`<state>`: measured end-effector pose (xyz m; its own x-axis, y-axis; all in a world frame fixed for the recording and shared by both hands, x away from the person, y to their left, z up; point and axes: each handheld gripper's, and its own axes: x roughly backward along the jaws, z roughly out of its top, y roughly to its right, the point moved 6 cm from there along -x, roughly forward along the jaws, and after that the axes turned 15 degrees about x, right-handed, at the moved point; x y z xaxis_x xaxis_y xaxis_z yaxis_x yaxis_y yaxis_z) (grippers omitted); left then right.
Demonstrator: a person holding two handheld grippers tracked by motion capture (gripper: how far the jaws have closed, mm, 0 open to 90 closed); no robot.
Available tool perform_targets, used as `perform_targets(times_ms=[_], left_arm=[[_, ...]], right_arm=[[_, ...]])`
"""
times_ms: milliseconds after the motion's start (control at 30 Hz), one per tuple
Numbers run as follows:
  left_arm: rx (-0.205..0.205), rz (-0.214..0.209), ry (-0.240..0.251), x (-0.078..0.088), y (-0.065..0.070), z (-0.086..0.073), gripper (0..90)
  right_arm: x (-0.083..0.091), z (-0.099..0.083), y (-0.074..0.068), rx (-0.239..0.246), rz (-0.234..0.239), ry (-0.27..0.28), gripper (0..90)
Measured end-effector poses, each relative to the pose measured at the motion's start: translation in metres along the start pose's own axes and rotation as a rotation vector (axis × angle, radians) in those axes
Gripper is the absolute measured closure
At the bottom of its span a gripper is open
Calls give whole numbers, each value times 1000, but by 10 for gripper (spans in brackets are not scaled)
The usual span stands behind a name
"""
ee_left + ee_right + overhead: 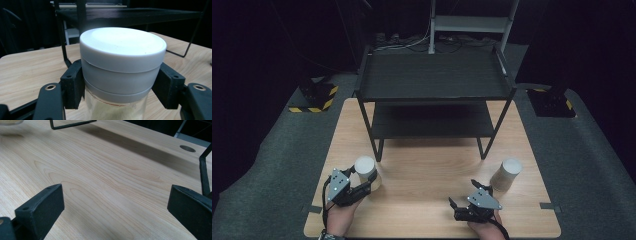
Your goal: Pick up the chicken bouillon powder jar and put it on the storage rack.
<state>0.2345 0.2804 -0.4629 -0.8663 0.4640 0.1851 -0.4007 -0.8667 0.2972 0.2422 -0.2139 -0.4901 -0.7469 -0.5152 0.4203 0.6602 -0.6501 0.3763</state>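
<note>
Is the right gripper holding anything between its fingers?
No. In the right gripper view the right gripper has its black fingers spread wide over the bare light wooden table.

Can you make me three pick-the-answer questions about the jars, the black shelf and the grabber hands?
1. Where is the jar that the left gripper grips?
A. on the shelf's top level
B. on the wooden table, left of the shelf's front leg
C. on the grey floor

2. How many white-lidded jars are there?
A. one
B. two
C. four

3. How does the right gripper stand?
A. open with nothing between its jaws
B. shut on a jar
C. shut on a shelf leg

Answers:
1 B: the high view shows it standing on the table in front of the shelf.
2 B: one sits in the left gripper, the other jar stands at the right.
3 A: the right gripper view shows bare wood between wide-apart jaws.
</note>
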Motion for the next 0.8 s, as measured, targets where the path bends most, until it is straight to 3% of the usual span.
perform_targets(times_ms=[233, 533, 800], left_arm=[[10, -25, 9, 2, 9, 8, 341], [22, -69, 26, 3, 21, 23, 341], [-2, -94, 36, 2, 31, 41, 341]], right_arm=[[-2, 3, -2, 20, -3, -19, 0], [-1, 2, -1, 8, -1, -20, 0], [-1, 3, -1, 11, -1, -22, 0]])
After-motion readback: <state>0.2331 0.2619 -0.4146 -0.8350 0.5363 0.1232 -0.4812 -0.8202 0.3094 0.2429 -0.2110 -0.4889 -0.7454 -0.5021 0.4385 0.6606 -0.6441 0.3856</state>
